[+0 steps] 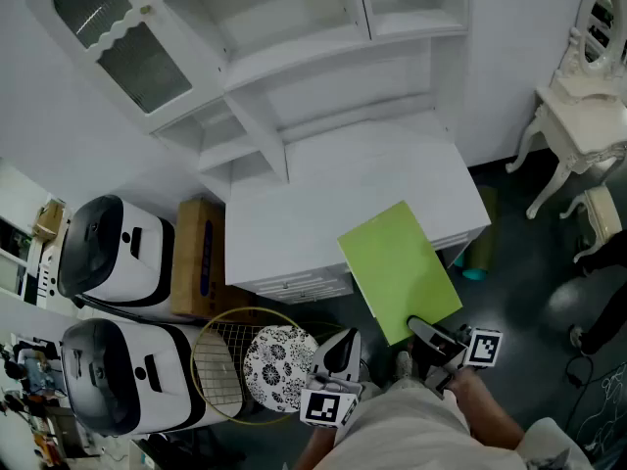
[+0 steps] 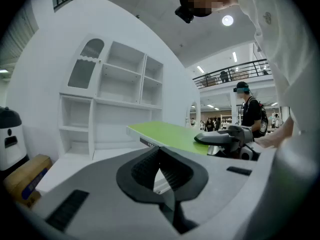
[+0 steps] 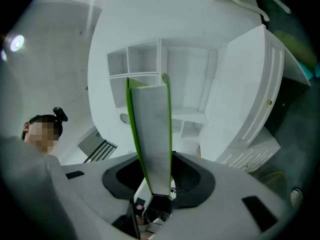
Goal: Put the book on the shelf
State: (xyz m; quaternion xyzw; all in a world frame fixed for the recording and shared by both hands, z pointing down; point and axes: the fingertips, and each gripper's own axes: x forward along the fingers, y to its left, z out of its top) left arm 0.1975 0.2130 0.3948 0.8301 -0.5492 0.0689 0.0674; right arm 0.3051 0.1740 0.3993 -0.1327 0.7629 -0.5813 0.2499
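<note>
A green book (image 1: 400, 265) hangs flat over the front right corner of the white desk (image 1: 294, 213). My right gripper (image 1: 423, 329) is shut on the book's near edge. In the right gripper view the book (image 3: 152, 134) stands edge-on between the pads, pointing at the white shelf unit (image 3: 150, 64). The shelf unit (image 1: 294, 57) rises behind the desk with open compartments. My left gripper (image 1: 338, 353) is held low, left of the book and apart from it. Its pads meet with nothing between them (image 2: 159, 151). From there the book (image 2: 170, 134) shows to the right.
A cardboard box (image 1: 199, 258) and two white round appliances (image 1: 108, 248) (image 1: 118, 375) stand left of the desk. A racket (image 1: 230, 360) and a patterned disc (image 1: 279, 365) lie below. A white vanity table (image 1: 588, 106) is far right. A person (image 2: 250, 111) stands in the background.
</note>
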